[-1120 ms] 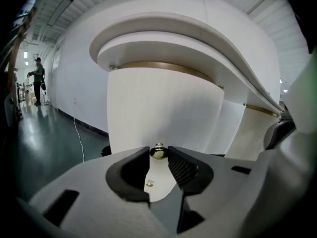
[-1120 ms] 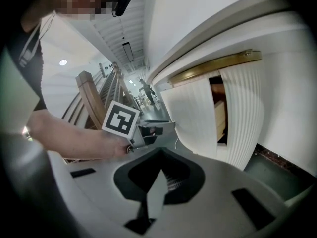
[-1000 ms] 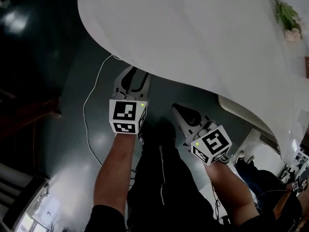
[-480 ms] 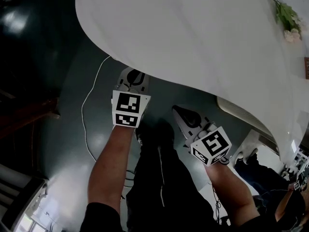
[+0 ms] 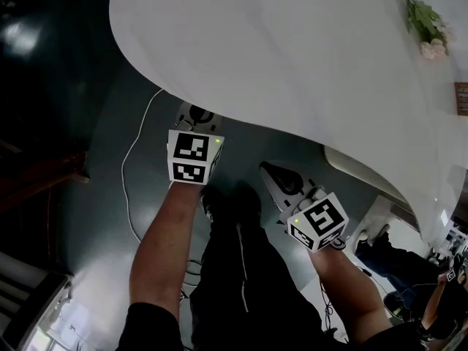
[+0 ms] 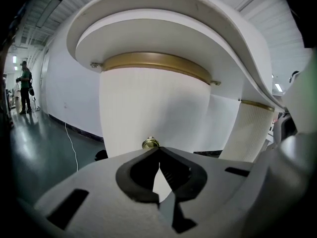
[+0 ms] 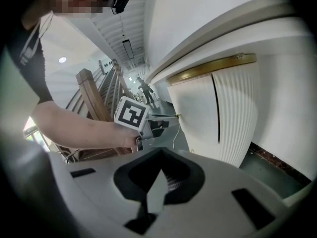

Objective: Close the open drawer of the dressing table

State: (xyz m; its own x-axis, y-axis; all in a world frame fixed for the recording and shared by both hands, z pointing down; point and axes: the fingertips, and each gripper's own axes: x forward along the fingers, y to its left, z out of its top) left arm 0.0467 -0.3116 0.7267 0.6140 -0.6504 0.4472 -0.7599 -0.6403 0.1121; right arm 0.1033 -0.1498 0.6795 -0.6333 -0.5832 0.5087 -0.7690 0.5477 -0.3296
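Flower sprig [image 5: 424, 29] lies on white dressing table [image 5: 292, 57].

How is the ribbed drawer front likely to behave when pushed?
The drawer front looks rigid, so it should probably slide rather than flex. Its curved ribbed face may let the shut left gripper skid sideways. The small shiny knob probably offers slippery contact.

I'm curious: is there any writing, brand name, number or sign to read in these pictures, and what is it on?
No words or numbers can be read.
Left marker cube and right marker cube: black-and-white square patterns, not letters.
Small brown panel at the head view's right edge: too small to read.
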